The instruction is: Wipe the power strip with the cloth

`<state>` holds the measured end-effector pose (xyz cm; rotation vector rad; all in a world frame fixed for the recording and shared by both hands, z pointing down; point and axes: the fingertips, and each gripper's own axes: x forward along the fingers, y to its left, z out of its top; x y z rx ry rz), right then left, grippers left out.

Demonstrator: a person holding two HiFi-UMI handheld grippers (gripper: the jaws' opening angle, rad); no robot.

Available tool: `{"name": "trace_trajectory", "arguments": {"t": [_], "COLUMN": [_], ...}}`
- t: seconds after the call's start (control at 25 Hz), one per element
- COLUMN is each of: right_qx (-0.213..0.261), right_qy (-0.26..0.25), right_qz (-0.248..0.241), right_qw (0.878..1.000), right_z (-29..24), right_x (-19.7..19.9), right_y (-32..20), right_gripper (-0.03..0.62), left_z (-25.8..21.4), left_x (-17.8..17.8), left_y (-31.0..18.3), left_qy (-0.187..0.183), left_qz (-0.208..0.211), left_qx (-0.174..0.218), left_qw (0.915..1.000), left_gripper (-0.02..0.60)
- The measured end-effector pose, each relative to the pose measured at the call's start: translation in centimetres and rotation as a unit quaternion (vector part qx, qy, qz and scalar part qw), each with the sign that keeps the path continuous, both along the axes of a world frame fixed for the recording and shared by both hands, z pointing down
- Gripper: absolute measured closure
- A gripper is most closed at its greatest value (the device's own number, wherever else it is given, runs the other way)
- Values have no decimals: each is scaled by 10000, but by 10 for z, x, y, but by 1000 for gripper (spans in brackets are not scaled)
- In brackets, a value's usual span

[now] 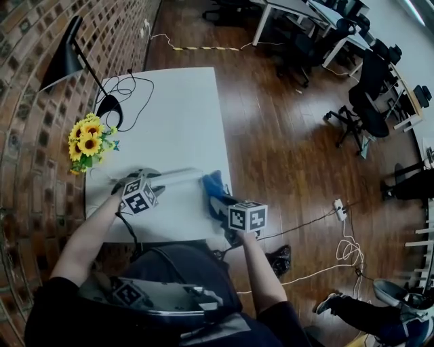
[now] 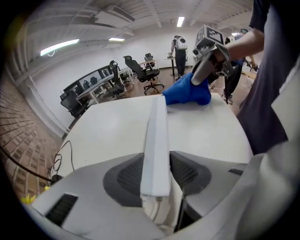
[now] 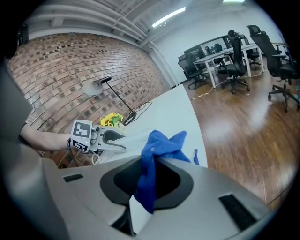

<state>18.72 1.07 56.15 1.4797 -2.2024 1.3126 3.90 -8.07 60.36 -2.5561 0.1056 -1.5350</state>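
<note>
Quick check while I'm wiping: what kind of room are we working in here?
Most likely an open-plan office: black office chairs stand by white desks on a wooden floor, and a brick wall runs beside the table.

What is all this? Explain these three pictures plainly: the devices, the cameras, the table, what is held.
There is no robot. A person holds a two-jaw gripper in each hand. The head view looks down from a camera on the person's head. The other two views come from a camera riding on each gripper, looking along its jaws. The marker cubes are part of the grippers. On the white table stand a black desk lamp and a bunch of sunflowers. The left gripper is closed on one end of a long white power strip. The right gripper pinches a blue cloth at the strip's far end.
</note>
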Motion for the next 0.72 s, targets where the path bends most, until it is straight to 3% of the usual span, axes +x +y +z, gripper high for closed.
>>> {"name": "trace_trajectory", "arguments": {"t": [0.2, 0.32, 0.4, 0.48, 0.6, 0.72], "right_qx": [110, 232, 387, 644, 1045, 1183], "right_qy": [114, 193, 365, 660, 1103, 1250], "right_qz": [-151, -374, -486, -538, -671, -862], "right_qw": [9998, 9988, 9974, 9943, 9861, 9813], "right_z": [-9, -18, -26, -39, -53, -53], "right_x": [-15, -29, -33, -32, -35, -49], "right_y": [-12, -19, -25, -32, -45, -58], "right_gripper": [531, 531, 531, 531, 531, 531], "left_z": [-2, -2, -4, -6, -7, -10], "left_x": [-8, -9, -7, -7, -10, -12], "left_y": [-12, -6, -2, -1, 0, 6], "left_qy": [103, 242, 243, 170, 170, 244], "left_qz": [-46, -70, 130, 452, 722, 808], "left_qx": [539, 400, 365, 915, 2028, 2717], "left_qw": [9985, 9989, 9990, 9946, 9764, 9587], "left_gripper": [390, 394, 398, 396, 393, 391]}}
